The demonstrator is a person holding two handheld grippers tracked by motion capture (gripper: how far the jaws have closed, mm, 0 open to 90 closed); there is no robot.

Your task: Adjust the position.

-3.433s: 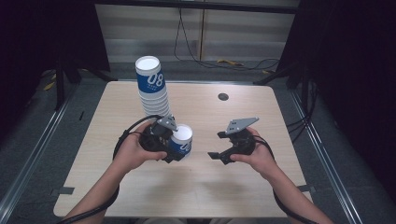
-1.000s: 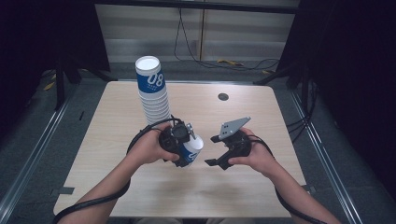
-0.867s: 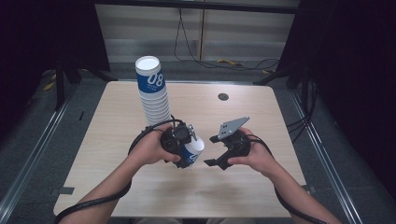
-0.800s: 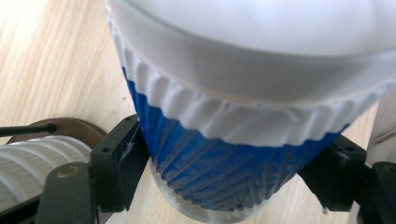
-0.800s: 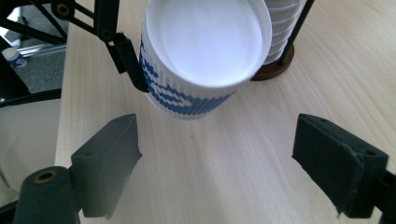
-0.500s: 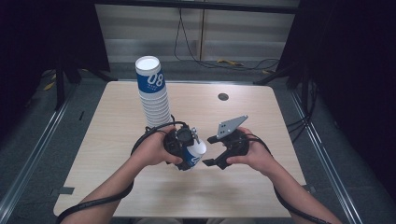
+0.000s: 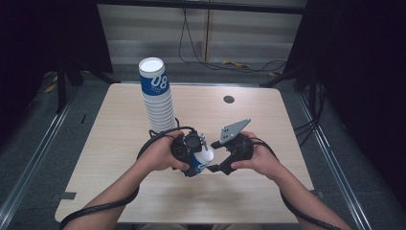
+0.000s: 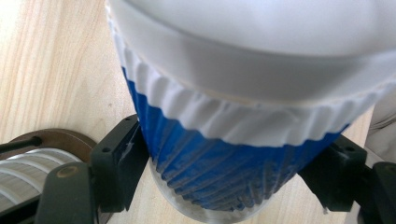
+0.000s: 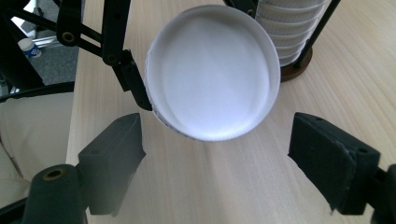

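At the lower centre of the high view, the left gripper (image 7: 194, 155) clamps one blue-and-white paper cup (image 7: 201, 160) across its blue wall, the cup tipped so that its long axis runs across the picture and its white end (image 9: 214, 72) faces the right gripper (image 7: 225, 160). In the right gripper view that round white end sits at upper centre, straight ahead and just beyond the two black jaws, which stand wide apart with nothing between them. The cup lies dead ahead of the right gripper and very near it, so any handover would likely need only a short push forward along the cup's axis before closing.

Counted: one loose cup, held; one tall stack of nested cups (image 7: 157, 98) on a dark round base, upper left of centre on the table (image 7: 268, 120); one small dark disc (image 7: 229, 99) toward the upper right; two grippers. The number of cups in the stack is too fine to tell.
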